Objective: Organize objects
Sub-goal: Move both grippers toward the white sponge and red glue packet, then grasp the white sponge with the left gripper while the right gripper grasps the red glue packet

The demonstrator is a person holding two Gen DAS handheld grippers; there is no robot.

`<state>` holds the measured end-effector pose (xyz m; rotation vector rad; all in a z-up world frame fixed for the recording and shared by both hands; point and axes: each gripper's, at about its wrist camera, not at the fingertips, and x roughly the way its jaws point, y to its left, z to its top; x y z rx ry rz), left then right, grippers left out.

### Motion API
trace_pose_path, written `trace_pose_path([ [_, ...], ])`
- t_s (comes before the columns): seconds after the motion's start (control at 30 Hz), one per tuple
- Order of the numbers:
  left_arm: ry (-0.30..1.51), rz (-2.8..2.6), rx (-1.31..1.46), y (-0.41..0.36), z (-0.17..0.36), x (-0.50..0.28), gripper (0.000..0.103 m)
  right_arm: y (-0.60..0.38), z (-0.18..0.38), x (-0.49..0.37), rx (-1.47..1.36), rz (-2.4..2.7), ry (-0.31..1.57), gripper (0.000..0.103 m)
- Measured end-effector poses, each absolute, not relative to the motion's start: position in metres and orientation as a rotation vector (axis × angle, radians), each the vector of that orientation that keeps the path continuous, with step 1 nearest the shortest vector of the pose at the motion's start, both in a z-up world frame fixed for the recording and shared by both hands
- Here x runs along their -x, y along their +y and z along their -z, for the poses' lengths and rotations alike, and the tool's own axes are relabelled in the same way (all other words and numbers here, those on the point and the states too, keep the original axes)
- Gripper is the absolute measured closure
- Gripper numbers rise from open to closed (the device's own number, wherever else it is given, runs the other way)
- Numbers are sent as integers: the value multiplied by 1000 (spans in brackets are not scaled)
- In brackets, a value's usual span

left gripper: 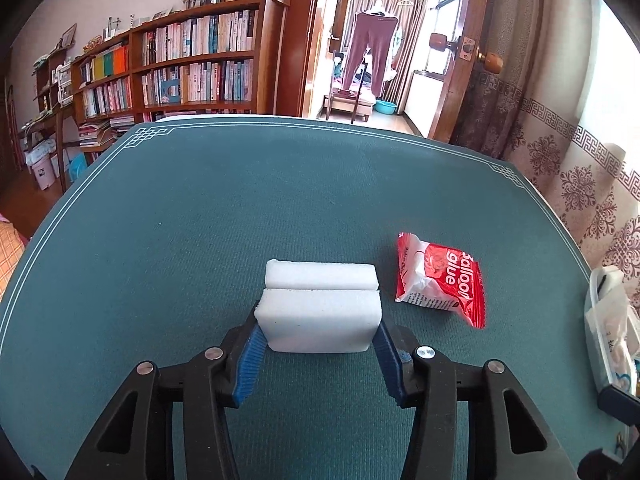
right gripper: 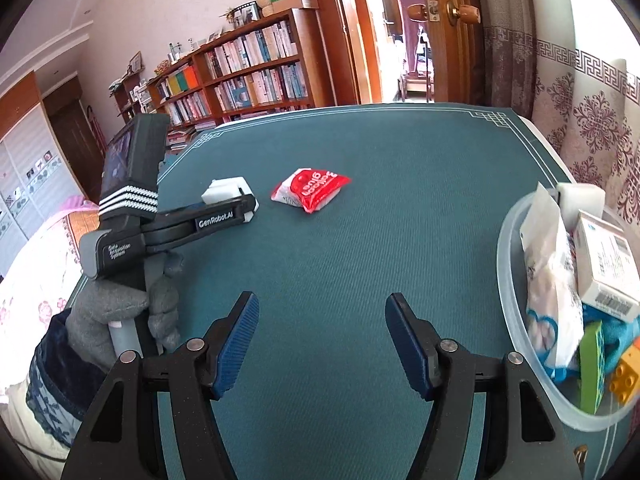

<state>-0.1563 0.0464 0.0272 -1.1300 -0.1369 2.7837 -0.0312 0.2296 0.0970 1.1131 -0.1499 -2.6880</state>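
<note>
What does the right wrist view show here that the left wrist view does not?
Only the right wrist view: the clear plastic tub with its boxes, bags and toy bricks, the gloved hand holding the left tool, and the open right tool.
Only the left wrist view: the blue pads pressing both ends of the white foam block.
Both: the red glue packet on the green table mat.

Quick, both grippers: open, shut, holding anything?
Left gripper: shut on the white sponge.
Right gripper: open, empty.
</note>
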Motion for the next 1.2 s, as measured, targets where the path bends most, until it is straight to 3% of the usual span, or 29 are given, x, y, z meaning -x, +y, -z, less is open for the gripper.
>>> trace_pose_path([
  [0.3,-112,-2832,1082,49,-30,151,50,213,-94,113,-1149,2663,-159,36],
  [0.5,-174,-2829,1081,41,-28,152,50,218,-88,162,-1198,2644,-297,36],
  [0.8,-246,-2820,1088,34,-28,153,50,207,-80,216,-1219,2578,-333,36],
  [1.2,-393,-2809,1142,17,-23,157,50,187,-60,195,-1272,2452,-154,36],
])
